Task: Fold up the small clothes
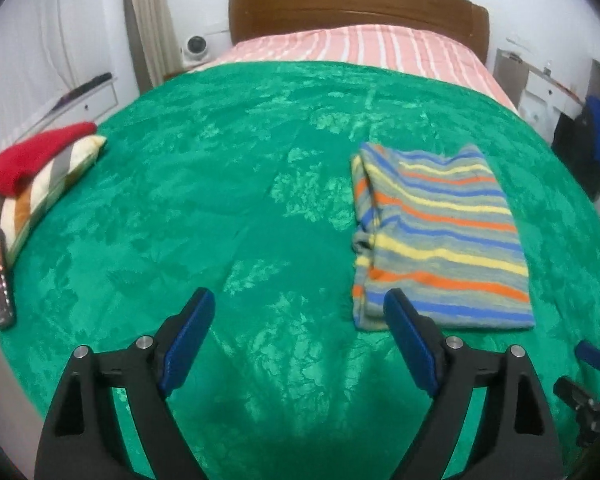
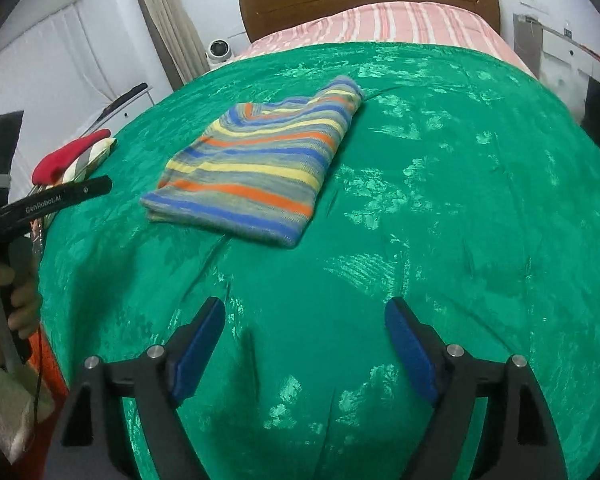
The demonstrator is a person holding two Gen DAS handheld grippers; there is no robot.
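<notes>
Jaws of my left gripper (image 1: 298,320) stand wide with nothing between them, and my right gripper (image 2: 304,328) gapes empty too. Ahead on the green blanket (image 1: 204,184) lies the striped garment (image 1: 440,236), folded into a neat flat rectangle, its orange, yellow, blue and grey bands running across.

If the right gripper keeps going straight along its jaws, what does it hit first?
Most likely the bare green blanket. The right gripper is open, holds nothing and angles down at the bed. The folded striped garment lies ahead and to the left of that line, though fisheye depth is uncertain.
</notes>
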